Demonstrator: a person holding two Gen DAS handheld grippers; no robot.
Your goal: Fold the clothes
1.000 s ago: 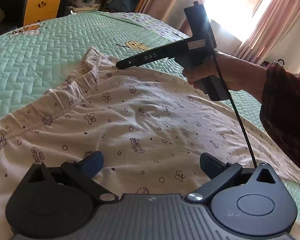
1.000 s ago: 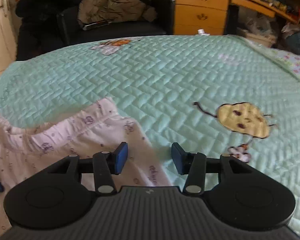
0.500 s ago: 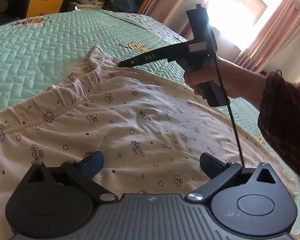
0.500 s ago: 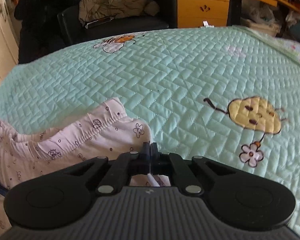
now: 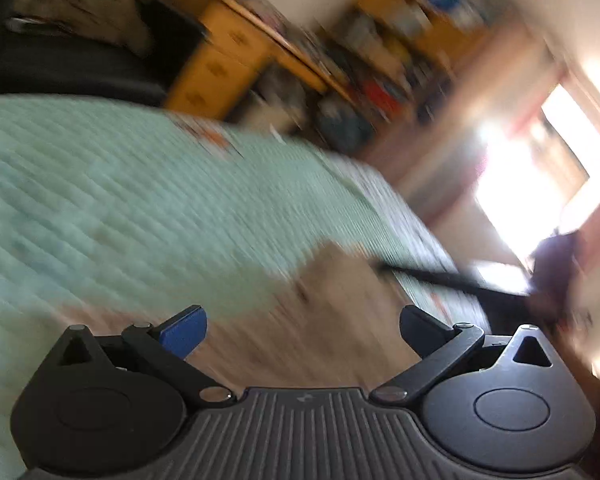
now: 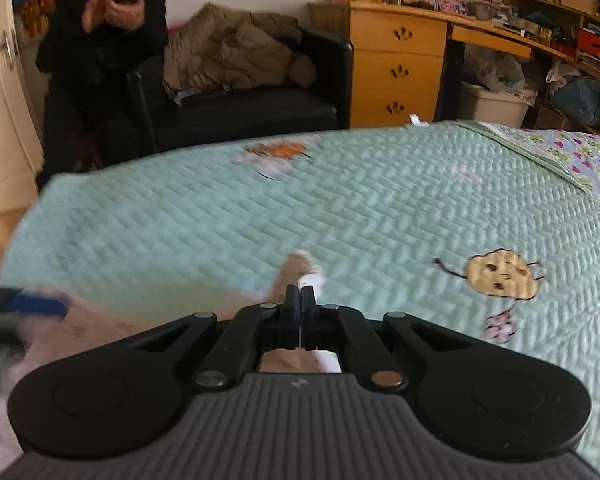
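Two grippers: right gripper (image 6: pixel 300 300) clenched on pink garment (image 6: pixel 296 270) corner, left gripper (image 5: pixel 300 330) released; fabric is best lifted evenly, kept taut above bed (image 6: pixel 260 216).

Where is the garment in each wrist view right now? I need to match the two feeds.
Left wrist: the garment is a blurred pale patch, lower centre, ahead of the open left gripper.
Right wrist: garment pinched in the shut right gripper, trailing to the lower left.
Shared landmark: the yellow drawers beyond the green quilt.
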